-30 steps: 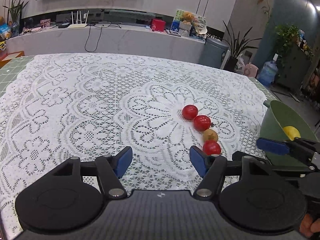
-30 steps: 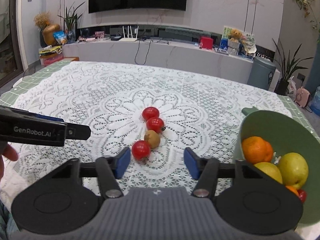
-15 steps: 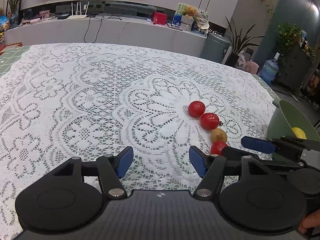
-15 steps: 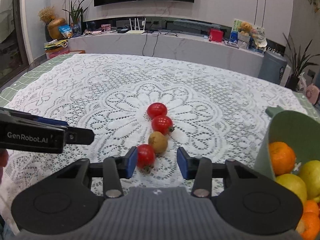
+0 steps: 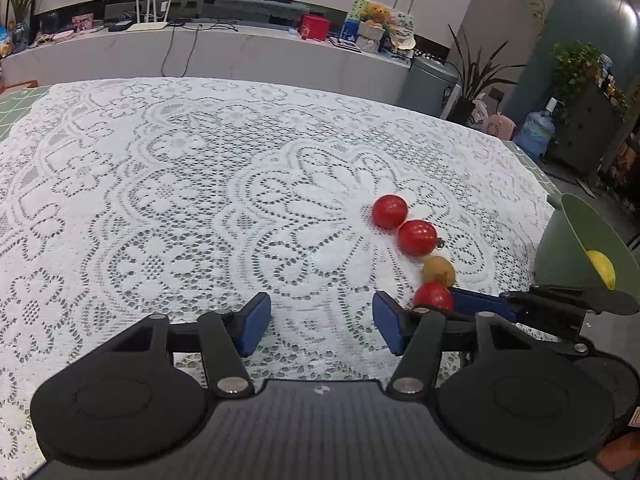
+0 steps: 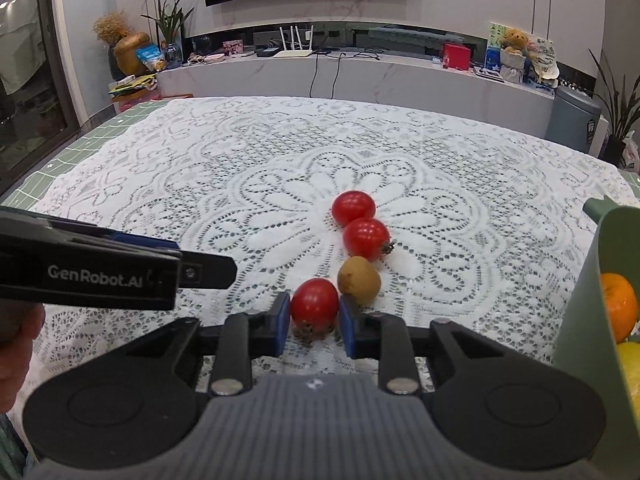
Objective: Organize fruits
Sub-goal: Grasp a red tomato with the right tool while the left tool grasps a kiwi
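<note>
The right tool [image 6: 313,322] has just closed on the nearest tomato [image 6: 314,305]; the bowl [image 6: 588,304] lies to its right.

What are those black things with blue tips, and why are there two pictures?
They are two grabbing tools, each held in one of a person's hands, with a small camera looking forward along its two blue fingers. One picture comes from the left gripper, the other from the right gripper. Both look down at a table with a white lace tablecloth. On it lie three red tomatoes and one small brown fruit in a row. The right gripper has just closed and now pinches the nearest tomato. The left gripper has been closing a little, but nothing is between its fingers. At the right stands a green basket holding an orange and yellow fruits.
</note>
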